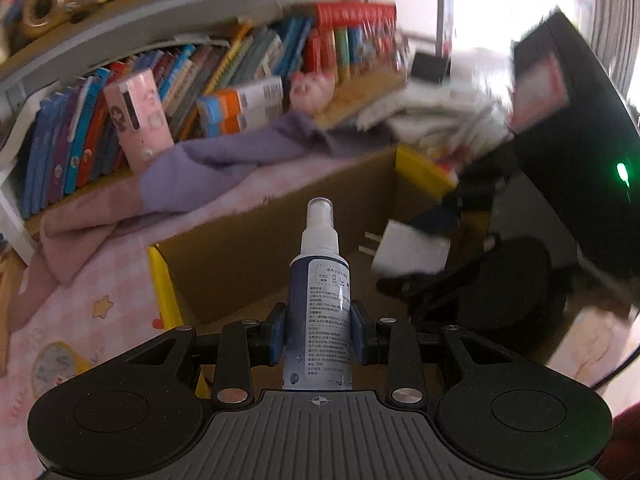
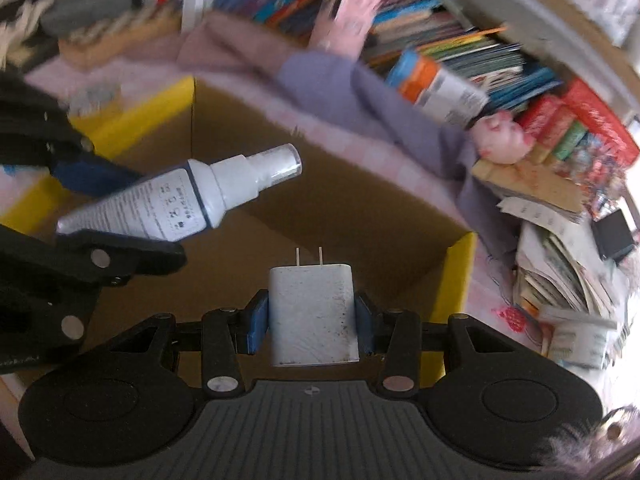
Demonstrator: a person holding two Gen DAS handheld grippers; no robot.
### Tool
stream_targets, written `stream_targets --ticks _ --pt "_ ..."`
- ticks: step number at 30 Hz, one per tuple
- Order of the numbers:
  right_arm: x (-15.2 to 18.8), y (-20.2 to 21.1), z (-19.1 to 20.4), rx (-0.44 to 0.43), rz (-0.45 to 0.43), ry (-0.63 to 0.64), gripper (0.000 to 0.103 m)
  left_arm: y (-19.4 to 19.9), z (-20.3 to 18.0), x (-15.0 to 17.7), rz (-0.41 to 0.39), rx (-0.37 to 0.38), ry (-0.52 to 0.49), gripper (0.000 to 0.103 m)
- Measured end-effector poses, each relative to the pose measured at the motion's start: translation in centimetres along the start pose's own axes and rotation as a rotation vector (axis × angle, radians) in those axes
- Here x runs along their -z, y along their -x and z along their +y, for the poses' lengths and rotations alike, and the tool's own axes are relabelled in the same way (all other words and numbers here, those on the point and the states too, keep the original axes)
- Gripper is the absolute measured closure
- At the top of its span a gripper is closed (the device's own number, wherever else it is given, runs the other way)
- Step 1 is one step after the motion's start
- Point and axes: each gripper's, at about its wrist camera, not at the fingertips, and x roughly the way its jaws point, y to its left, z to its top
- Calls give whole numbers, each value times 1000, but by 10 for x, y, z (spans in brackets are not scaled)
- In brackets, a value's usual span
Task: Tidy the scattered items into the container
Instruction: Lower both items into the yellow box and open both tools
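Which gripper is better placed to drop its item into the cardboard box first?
Probably right: the right gripper holds the charger over the box interior. The left gripper with its spray bottle looks nearer the rim.

The left gripper [image 1: 318, 332] points forward and downward, its two blue pads [image 1: 277, 334] pressed against the sides of a spray bottle [image 1: 320, 292] — the bottle stands straight out along the fingers, cap leading. The right gripper [image 2: 311, 322] tilts downward too, its pads clamped on the flanks of a white charger plug [image 2: 312, 316], prongs facing away. From the right wrist view the left gripper enters from the left edge — both close together.
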Motion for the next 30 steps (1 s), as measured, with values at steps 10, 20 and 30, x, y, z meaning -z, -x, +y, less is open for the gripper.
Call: stream_targets --ticks 10,20,30 --pt "2 -32 1 -36 94 47 61 -28 -4 13 107 -65 -53 72" --pt "2 -34 1 -59 125 43 56 -26 -6 11 102 -76 -48 68" --pt "-2 -20 -4 -47 42 17 41 -11 -12 11 32 -111 -50 37"
